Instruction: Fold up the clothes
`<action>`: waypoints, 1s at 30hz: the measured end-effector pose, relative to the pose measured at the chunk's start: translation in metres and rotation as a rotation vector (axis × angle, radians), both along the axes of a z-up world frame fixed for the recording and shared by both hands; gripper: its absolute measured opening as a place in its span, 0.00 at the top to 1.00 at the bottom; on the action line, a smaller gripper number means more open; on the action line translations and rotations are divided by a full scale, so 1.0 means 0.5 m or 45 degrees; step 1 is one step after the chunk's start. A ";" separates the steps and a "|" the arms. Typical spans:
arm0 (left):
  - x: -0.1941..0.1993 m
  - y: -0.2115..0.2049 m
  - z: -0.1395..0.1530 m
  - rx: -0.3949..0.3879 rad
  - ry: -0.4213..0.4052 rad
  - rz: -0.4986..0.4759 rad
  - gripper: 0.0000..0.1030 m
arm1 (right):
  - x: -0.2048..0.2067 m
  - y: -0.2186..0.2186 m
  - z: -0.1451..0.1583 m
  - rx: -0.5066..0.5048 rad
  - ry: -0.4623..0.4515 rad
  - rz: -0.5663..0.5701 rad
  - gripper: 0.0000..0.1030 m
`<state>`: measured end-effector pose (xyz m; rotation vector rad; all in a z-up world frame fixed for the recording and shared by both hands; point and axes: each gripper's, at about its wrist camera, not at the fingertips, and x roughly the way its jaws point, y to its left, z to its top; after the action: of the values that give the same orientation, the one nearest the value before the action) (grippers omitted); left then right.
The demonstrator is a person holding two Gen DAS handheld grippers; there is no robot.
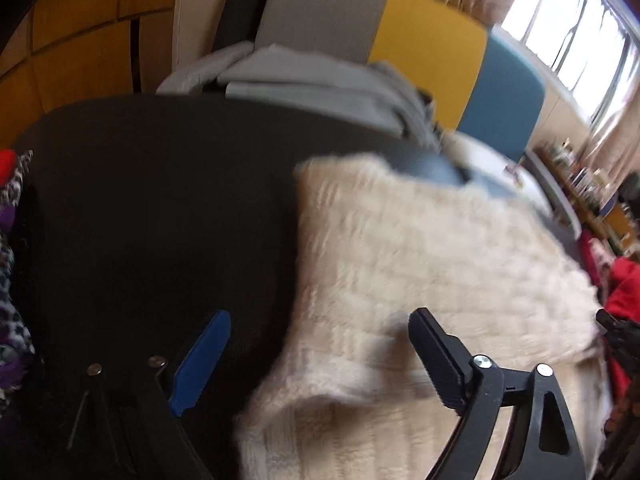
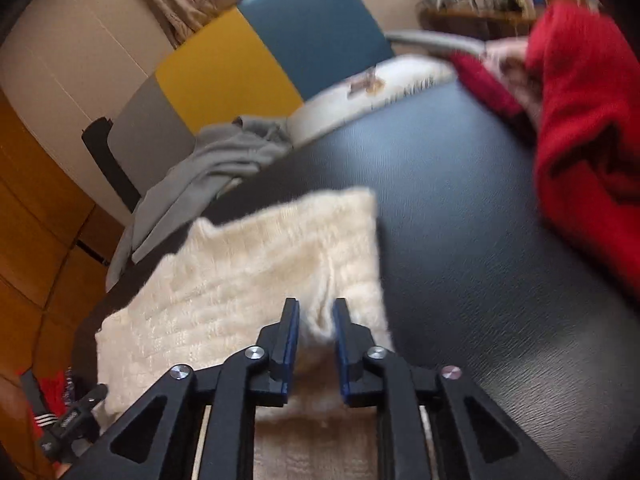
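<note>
A cream fuzzy knit garment (image 1: 420,264) lies on the black table (image 1: 152,208). My left gripper (image 1: 320,356) is open, its jaws wide apart over the garment's left edge, holding nothing. In the right wrist view the same cream garment (image 2: 256,264) lies on the black table (image 2: 460,208). My right gripper (image 2: 316,320) is shut on a fold of the cream garment near its right edge, with cloth bunched between the fingers.
A folded grey garment (image 1: 312,84) sits at the table's far edge, also in the right wrist view (image 2: 208,168). A red garment (image 2: 580,120) lies at the right. Patterned clothes (image 1: 12,240) lie at the left. A grey, yellow and blue panel (image 1: 428,48) stands behind.
</note>
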<state>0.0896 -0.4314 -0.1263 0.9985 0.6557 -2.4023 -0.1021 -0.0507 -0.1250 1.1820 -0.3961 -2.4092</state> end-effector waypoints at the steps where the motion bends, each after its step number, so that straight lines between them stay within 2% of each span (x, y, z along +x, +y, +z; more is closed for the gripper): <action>1: -0.003 0.002 0.017 -0.025 0.031 -0.016 0.11 | 0.006 -0.002 0.023 0.012 0.054 0.003 0.79; 4: -0.028 0.001 0.055 -0.096 0.084 -0.046 0.10 | 0.024 -0.056 0.074 0.067 0.179 0.117 0.78; 6: -0.057 -0.008 0.058 -0.112 0.077 -0.055 0.10 | 0.028 -0.111 0.079 0.128 0.205 0.245 0.78; 8: -0.085 -0.012 0.047 -0.132 0.026 -0.065 0.09 | 0.035 -0.171 0.061 0.250 0.229 0.363 0.78; 11: -0.127 -0.013 0.016 -0.184 -0.090 -0.090 0.08 | 0.031 -0.241 -0.007 0.515 0.227 0.454 0.78; 13: -0.144 -0.007 -0.012 -0.233 -0.157 -0.106 0.03 | 0.015 -0.244 -0.043 0.514 0.188 0.437 0.78; 14: -0.152 -0.015 -0.032 -0.247 -0.192 -0.103 0.00 | 0.013 -0.239 -0.046 0.499 0.219 0.427 0.78; 15: -0.154 -0.029 -0.048 -0.209 -0.191 -0.090 0.00 | 0.011 -0.239 -0.049 0.512 0.225 0.427 0.78; 17: -0.141 -0.075 -0.065 -0.029 -0.116 -0.036 0.00 | 0.009 -0.245 -0.052 0.527 0.235 0.431 0.78; 21: -0.127 -0.083 -0.066 -0.073 -0.113 0.035 0.00 | 0.023 -0.257 -0.062 0.567 0.300 0.428 0.76; 24: -0.107 -0.083 -0.055 -0.140 -0.107 0.153 0.00 | 0.030 -0.271 -0.065 0.612 0.334 0.417 0.76; 27: -0.054 -0.087 -0.021 -0.191 -0.015 0.261 0.04 | 0.031 -0.275 -0.065 0.621 0.345 0.412 0.76; 30: -0.039 -0.094 0.010 -0.156 0.055 0.193 0.04 | 0.028 -0.271 -0.065 0.602 0.341 0.411 0.76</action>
<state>0.0702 -0.4782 -0.1215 0.8187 0.5704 -2.3067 -0.0880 -0.1861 -0.1576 0.9821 0.4381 -2.3845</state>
